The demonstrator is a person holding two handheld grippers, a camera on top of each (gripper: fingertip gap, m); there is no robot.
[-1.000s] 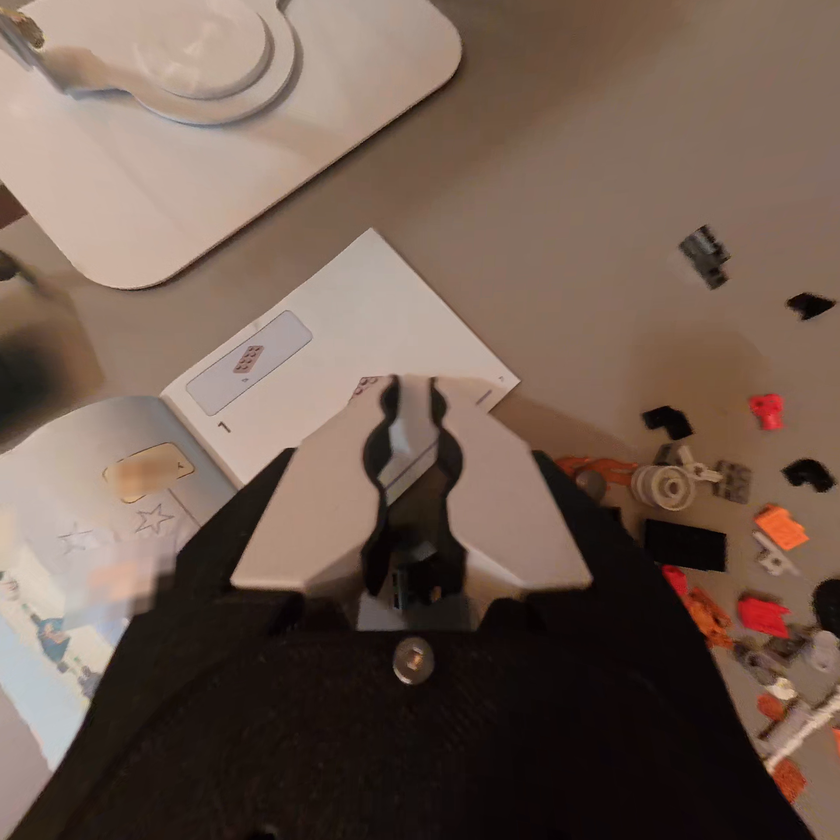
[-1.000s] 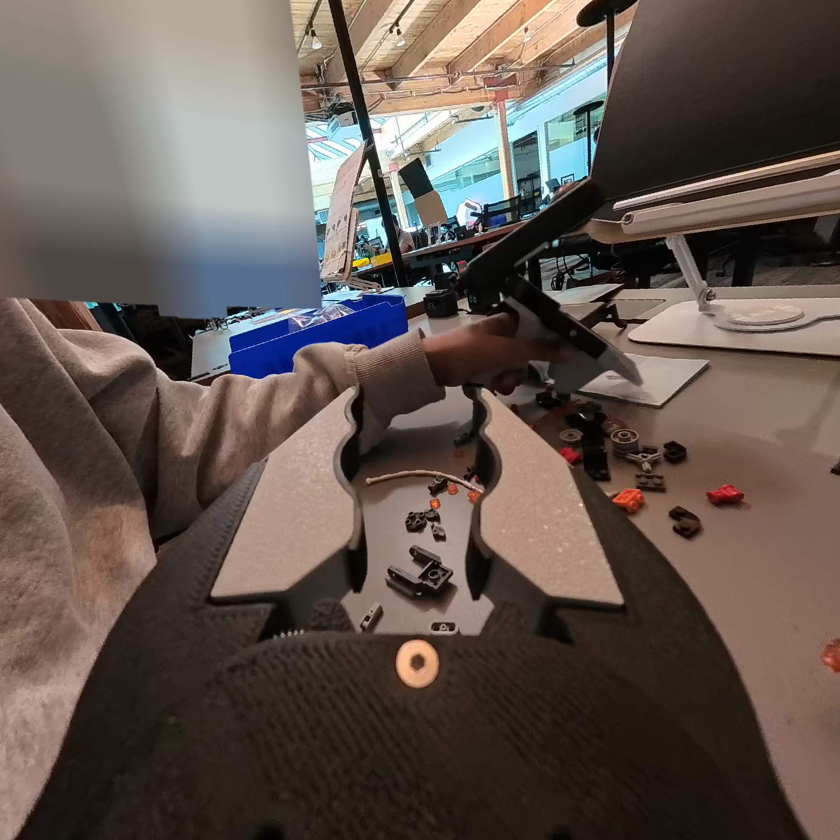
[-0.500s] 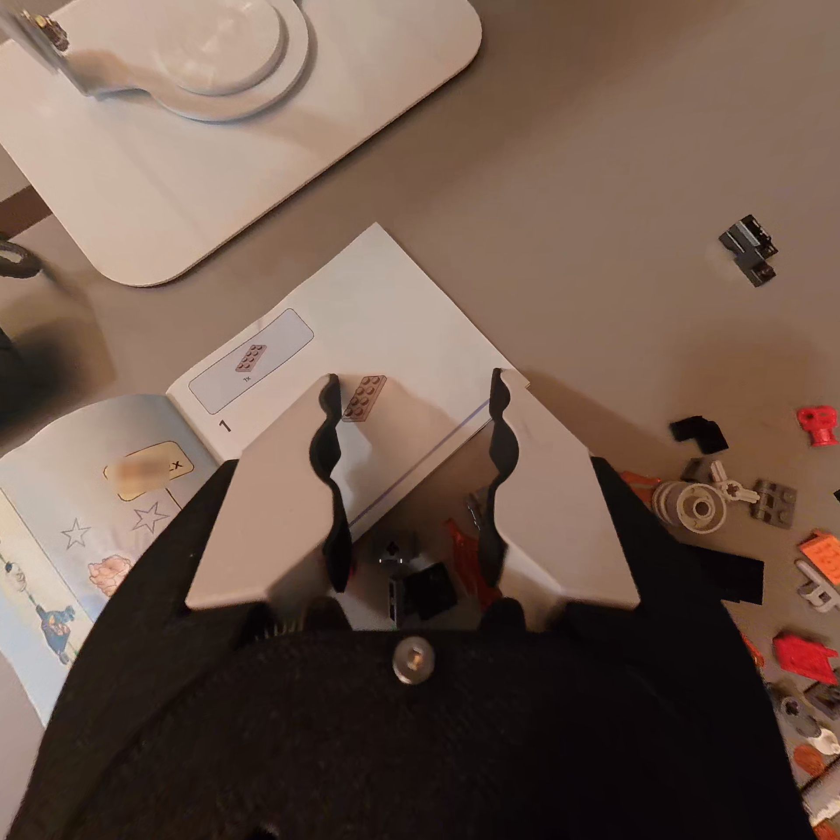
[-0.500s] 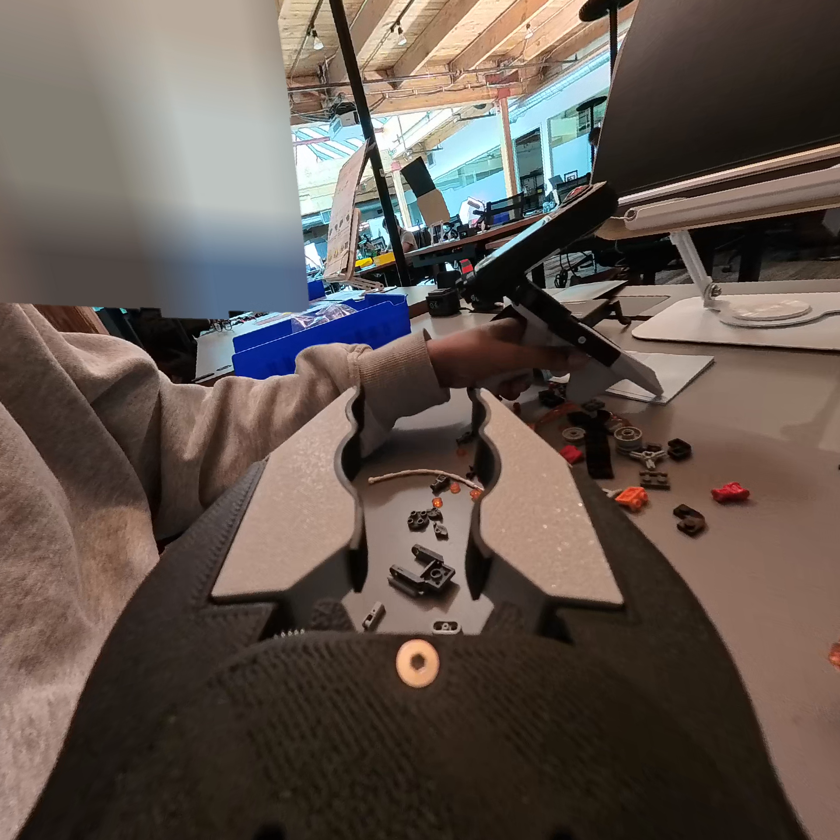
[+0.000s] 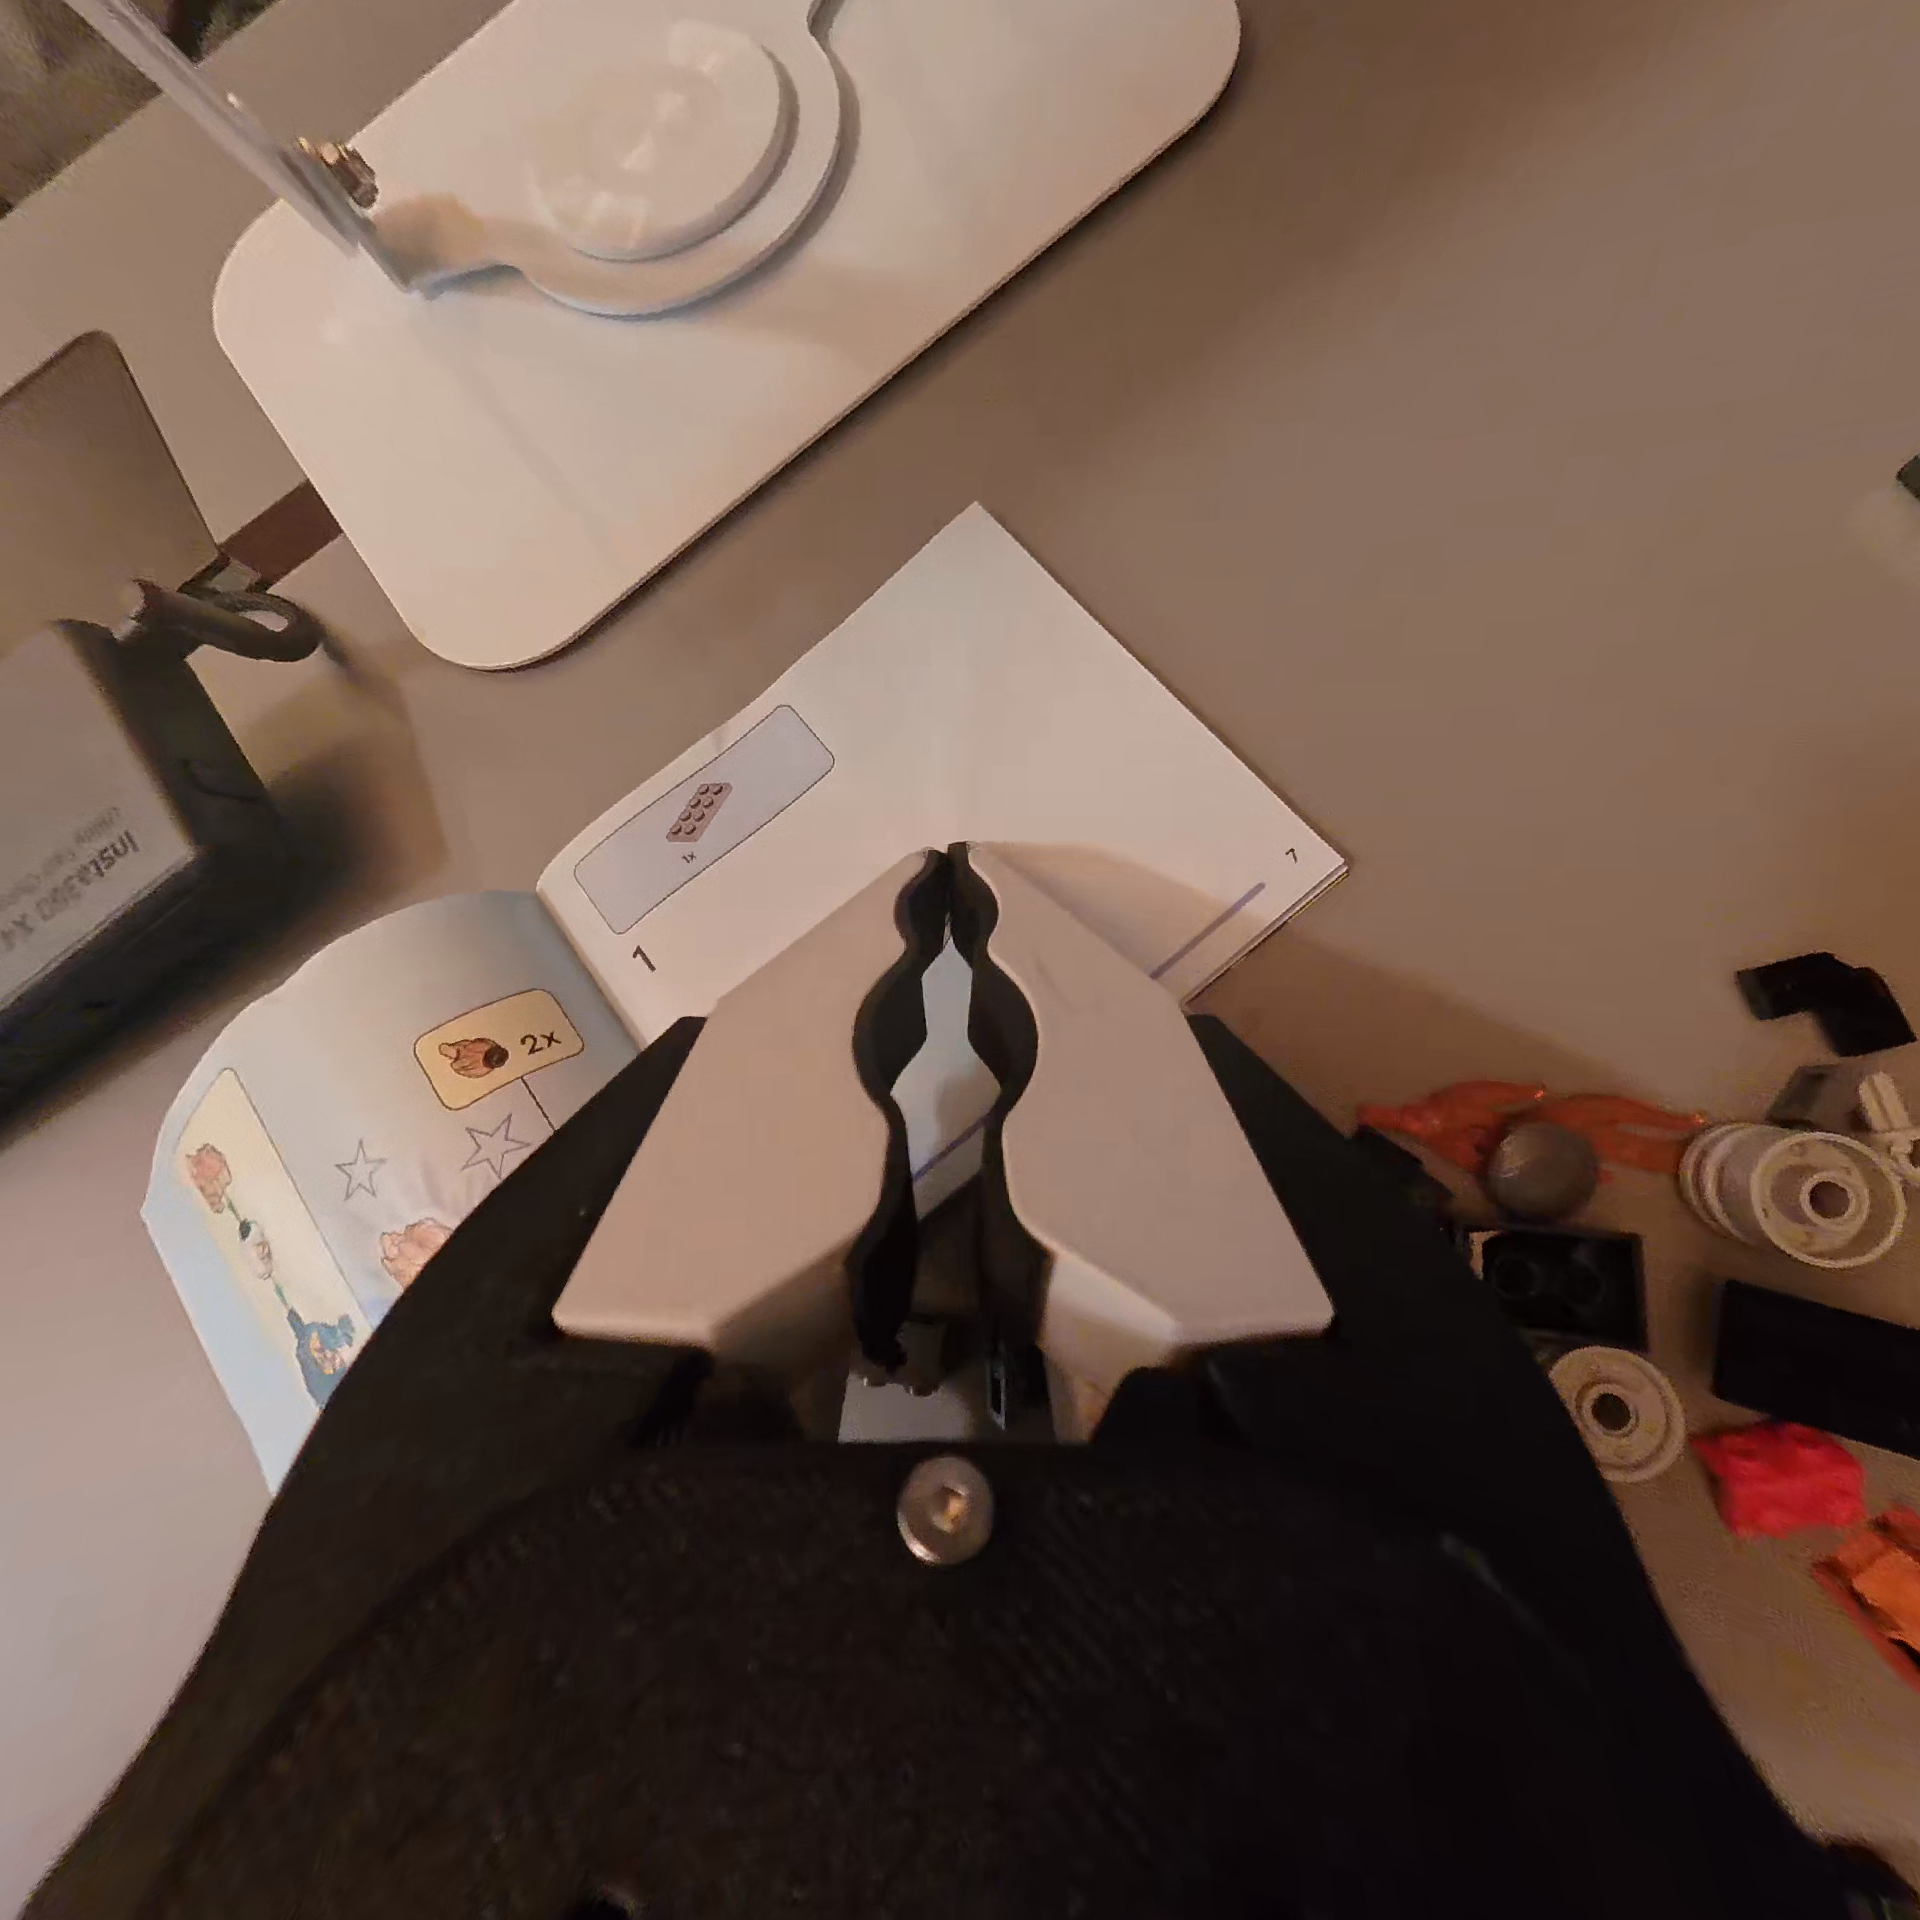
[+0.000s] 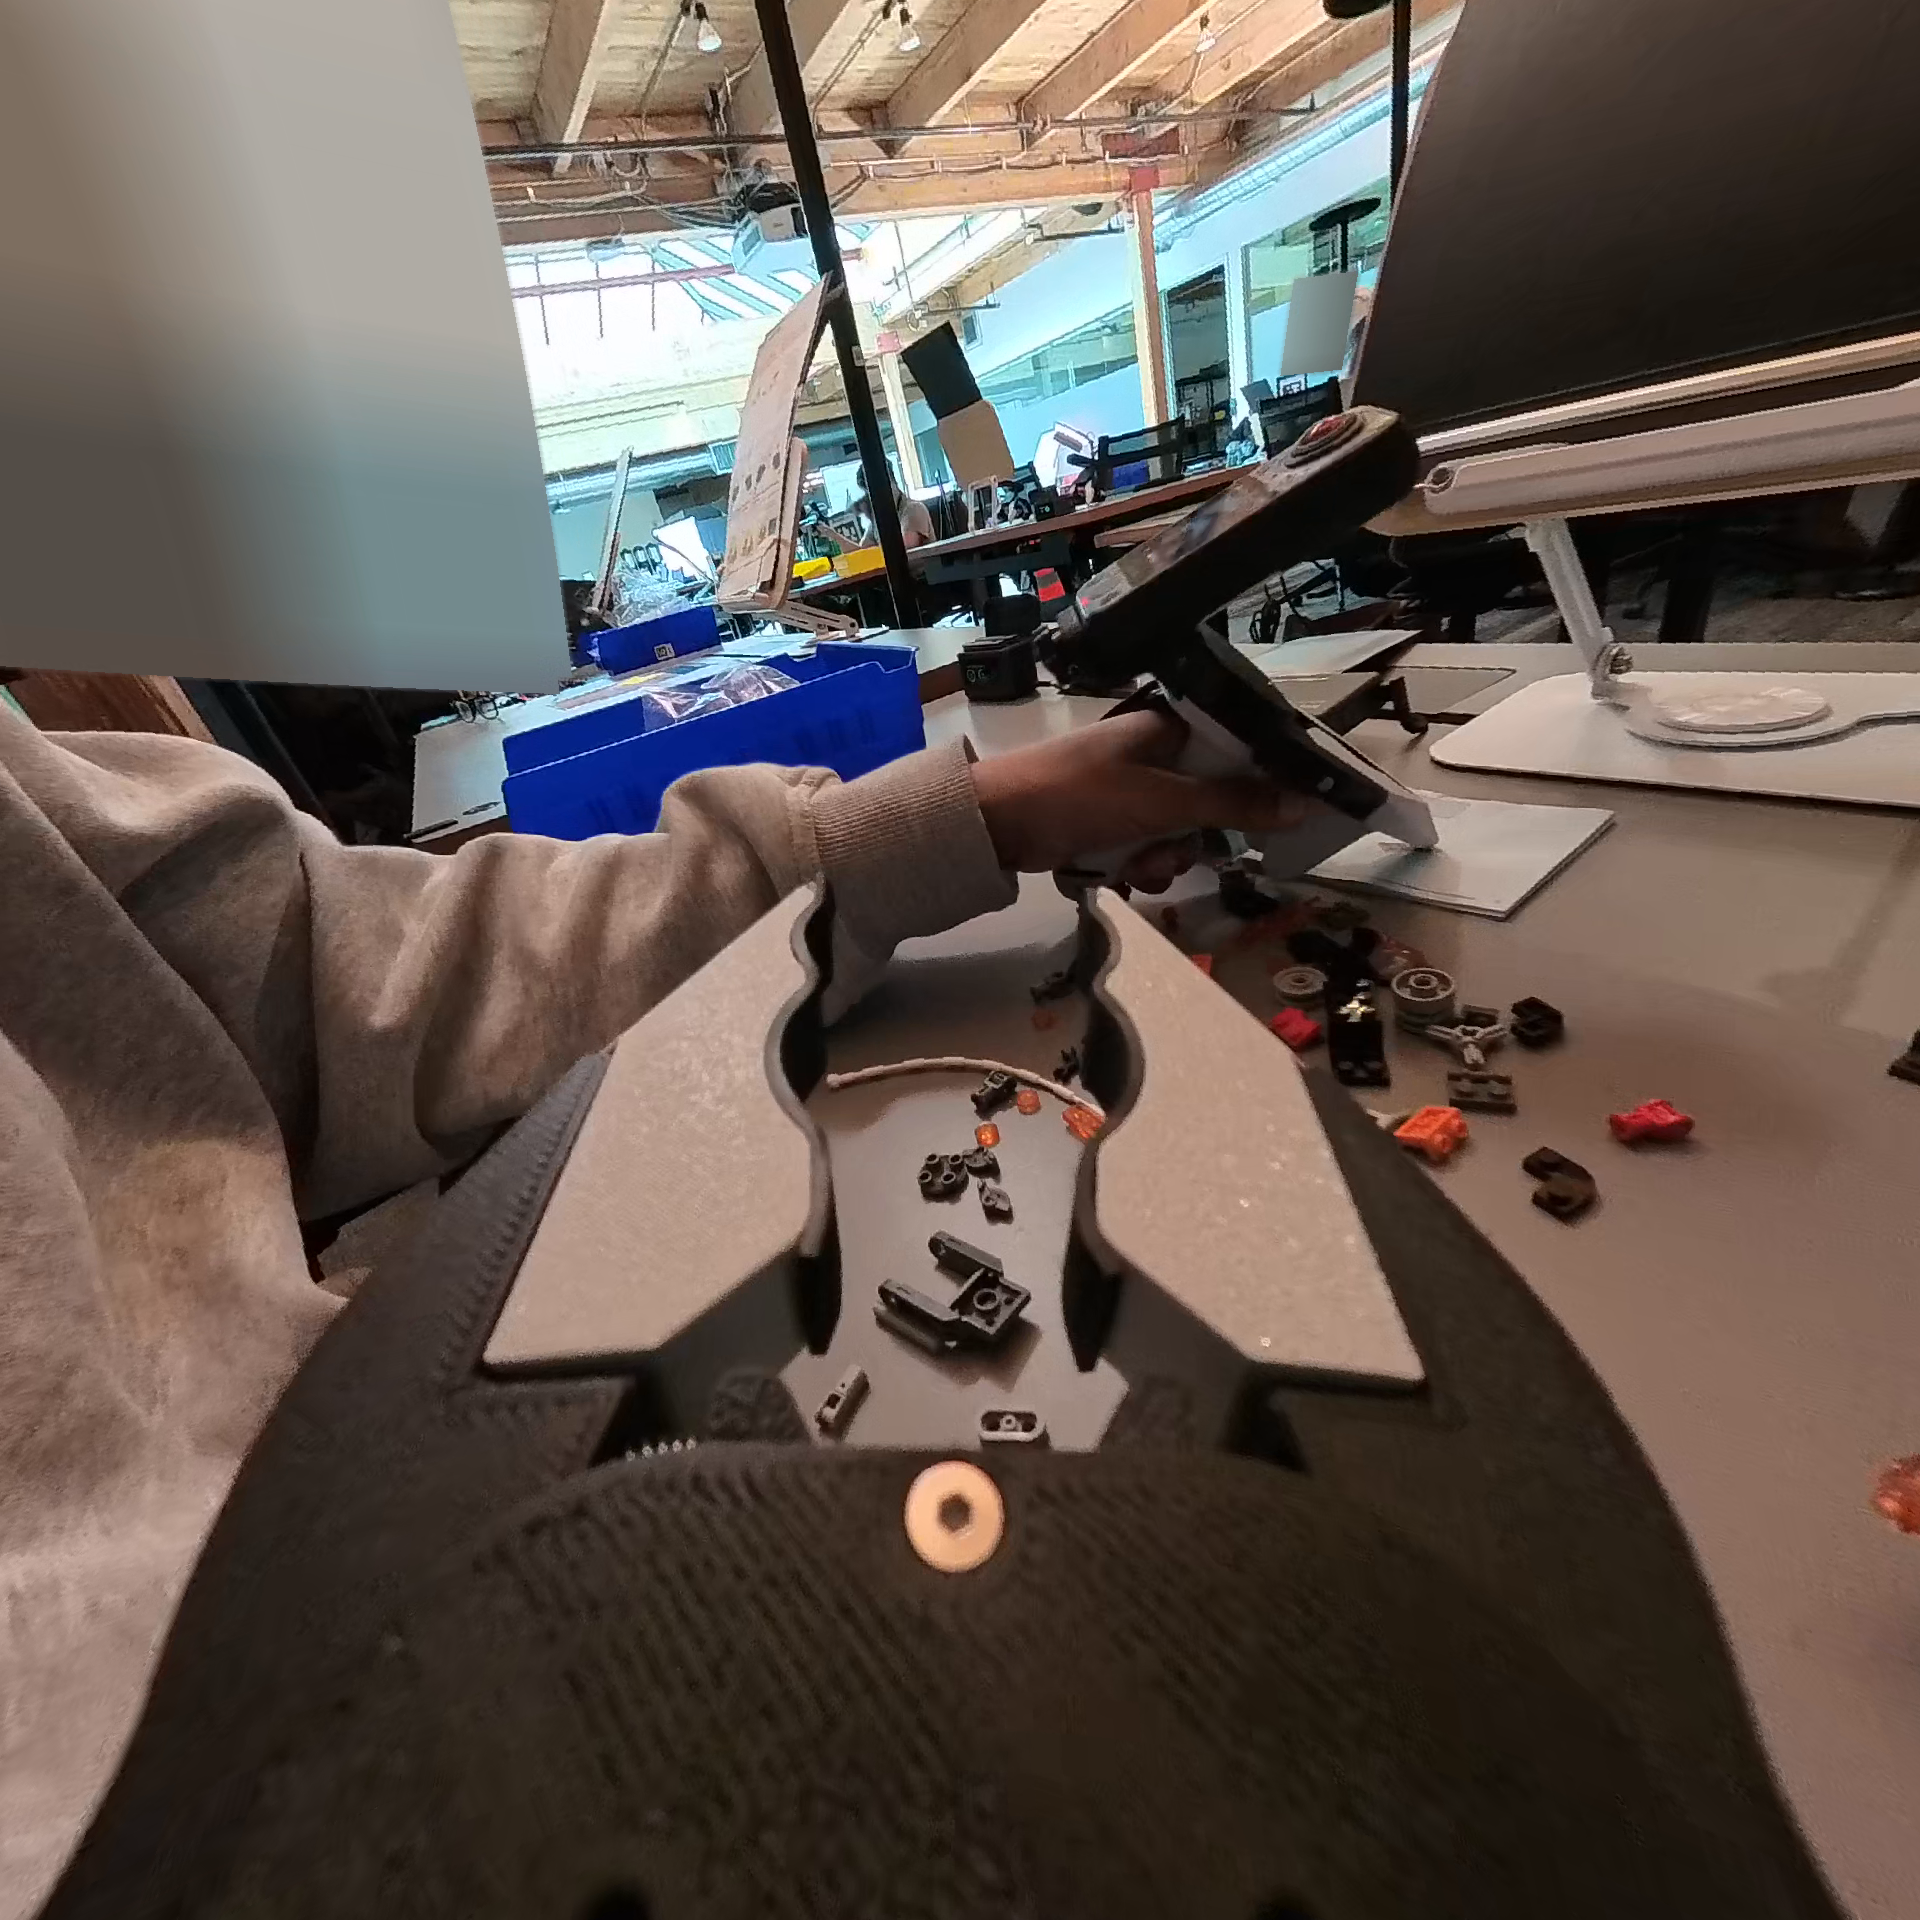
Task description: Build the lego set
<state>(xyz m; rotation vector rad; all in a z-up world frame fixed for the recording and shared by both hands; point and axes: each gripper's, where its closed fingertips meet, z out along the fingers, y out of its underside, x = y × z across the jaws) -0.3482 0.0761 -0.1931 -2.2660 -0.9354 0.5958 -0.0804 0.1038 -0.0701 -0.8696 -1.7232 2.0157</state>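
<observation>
My left gripper point(image 5: 951, 857) is shut, with its tips together over the right page of the open instruction booklet point(image 5: 1039, 748). Nothing shows between the tips. In the right wrist view a hand holds this left gripper point(image 6: 1403, 821) with its tip down on the booklet point(image 6: 1496, 852). Loose lego pieces lie to its right: white wheels point(image 5: 1808, 1205), a grey ball point(image 5: 1538, 1169), a black brick point(image 5: 1558, 1278) and a red piece point(image 5: 1782, 1475). My right gripper point(image 6: 956, 914) is open and empty, low over the table. A dark bracket piece point(image 6: 956, 1304) and a white string point(image 6: 956, 1070) lie between its fingers.
A white monitor stand base point(image 5: 665, 312) sits beyond the booklet and also shows in the right wrist view point(image 6: 1714, 727). A dark box point(image 5: 94, 831) stands at the left. A blue bin point(image 6: 717, 727) is at the back. The person's grey sleeve point(image 6: 520, 935) crosses the table. Tip to tip, the grippers are about 30 centimetres apart. About 11 centimetres separates my left fingertips from the black brick point(image 5: 1558, 1278).
My left gripper was shut on a grey piece, opened half a second ago, and is now shut again with its tips farther forward over the booklet. My right gripper has stayed open and still.
</observation>
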